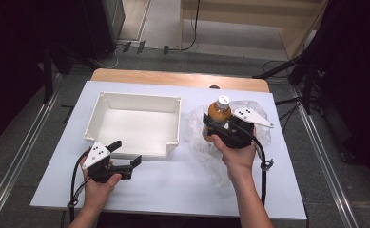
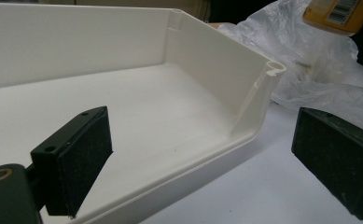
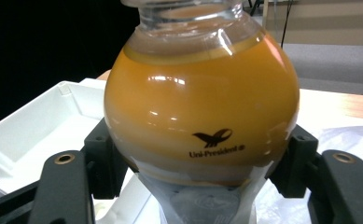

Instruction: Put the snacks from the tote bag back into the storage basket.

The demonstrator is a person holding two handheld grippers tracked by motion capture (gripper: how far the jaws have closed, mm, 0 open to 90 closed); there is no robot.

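A bottle of orange drink (image 1: pixel 219 112) with a white cap is held upright over a crumpled clear plastic bag (image 1: pixel 264 132), right of the tray. My right gripper (image 1: pixel 226 127) is shut on the bottle; in the right gripper view the jaws press both sides of its round body (image 3: pixel 201 116). A white plastic tray (image 1: pixel 107 99), empty, lies at the table's centre-left. My left gripper (image 1: pixel 125 154) stands open at the tray's front edge, nothing between its pads (image 2: pixel 81 158); the left gripper view looks into the tray (image 2: pixel 202 65), with the bag (image 2: pixel 310 60) and bottle label (image 2: pixel 340 13) beyond.
The white table top (image 1: pixel 173 185) sits on a wooden table whose far edge (image 1: pixel 173 78) shows. Beyond it lie grey floor, cables and dark stands. Metal rails run along both sides of the table.
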